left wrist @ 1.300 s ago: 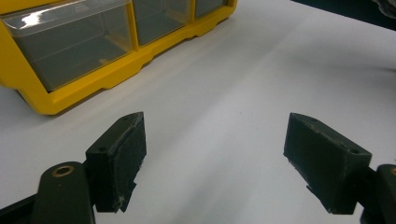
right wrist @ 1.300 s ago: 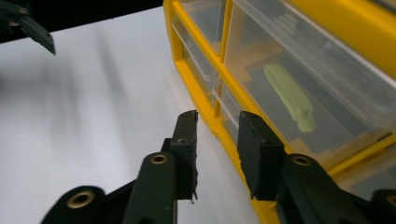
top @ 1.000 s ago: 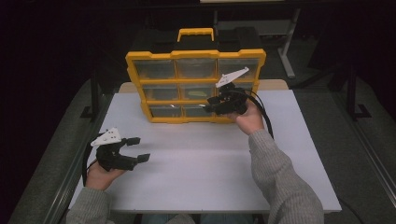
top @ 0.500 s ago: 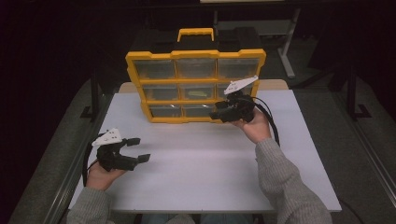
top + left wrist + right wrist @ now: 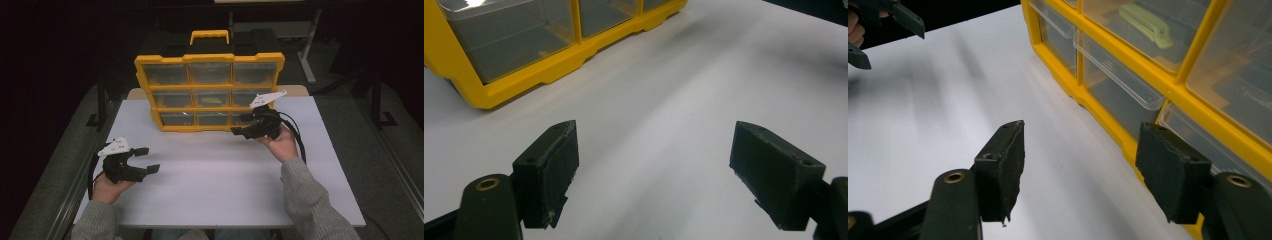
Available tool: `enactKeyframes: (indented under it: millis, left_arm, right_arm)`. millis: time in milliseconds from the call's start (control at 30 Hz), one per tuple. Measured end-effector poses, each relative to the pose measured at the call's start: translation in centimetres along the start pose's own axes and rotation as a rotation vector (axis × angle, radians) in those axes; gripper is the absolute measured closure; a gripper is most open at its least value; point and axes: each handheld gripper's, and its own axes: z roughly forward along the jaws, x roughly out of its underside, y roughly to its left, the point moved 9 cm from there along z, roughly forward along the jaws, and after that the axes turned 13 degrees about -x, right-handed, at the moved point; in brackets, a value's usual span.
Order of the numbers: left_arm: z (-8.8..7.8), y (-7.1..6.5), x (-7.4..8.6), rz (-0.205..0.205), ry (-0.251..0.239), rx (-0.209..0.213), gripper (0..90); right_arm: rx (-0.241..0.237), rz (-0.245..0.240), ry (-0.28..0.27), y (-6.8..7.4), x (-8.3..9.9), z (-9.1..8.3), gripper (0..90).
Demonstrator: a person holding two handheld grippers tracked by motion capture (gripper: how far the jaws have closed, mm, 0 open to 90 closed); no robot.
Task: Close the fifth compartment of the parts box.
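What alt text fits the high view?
A yellow drawer cabinet stands on a white table. The right hand-held gripper, jaws open, sits at its bottom right drawer; the left hand-held gripper rests open near the table's left edge.

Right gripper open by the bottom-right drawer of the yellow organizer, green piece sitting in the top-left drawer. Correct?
Not quite. The green piece sits in the middle drawer of the middle row, not the top-left one; the high view shows it. The rest holds: the right gripper is open with nothing between its jaws, beside the bottom-right drawer of the yellow organizer.
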Motion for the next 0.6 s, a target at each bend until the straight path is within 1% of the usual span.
enactKeyframes:
  millis: [33, 100, 133, 200, 367, 433, 533, 600]
  left_arm:
    - [0.0, 0.0, 0.0, -0.004, 0.0, -0.003, 19.5]
    - [0.1, 0.2, 0.1, 0.003, 0.001, -0.008, 19.5]
    - [0.1, 0.2, 0.1, -0.002, -0.002, -0.01, 19.5]
    - [0.1, 0.3, 0.1, -0.008, -0.002, -0.014, 19.6]
    - [0.2, 0.3, 0.2, -0.014, -0.001, -0.02, 19.6]
    - [0.2, 0.3, 0.3, -0.005, 0.006, -0.025, 19.6]
    - [0.3, 0.3, 0.5, 0.002, 0.011, -0.029, 19.6]
    - [0.4, 0.3, 0.7, -0.004, 0.016, -0.031, 19.6]
  right_arm:
    - [0.001, -0.001, -0.001, 0.1, 0.1, -0.1, 33.7]
    - [0.006, -0.006, 0.0, 0.2, 0.4, -0.3, 32.8]
    - [0.008, -0.004, -0.001, 0.2, 0.6, -0.4, 32.6]
    - [0.011, 0.0, 0.01, 0.2, 1.1, -0.5, 31.0]
    - [0.021, 0.016, 0.001, 0.0, 2.2, -0.8, 29.0]
    - [0.022, 0.025, 0.001, 0.0, 2.5, -1.0, 28.1]
    - [0.031, 0.026, -0.009, -0.1, 3.0, -1.4, 27.3]
    - [0.035, 0.027, -0.011, -0.1, 3.3, -1.7, 26.2]
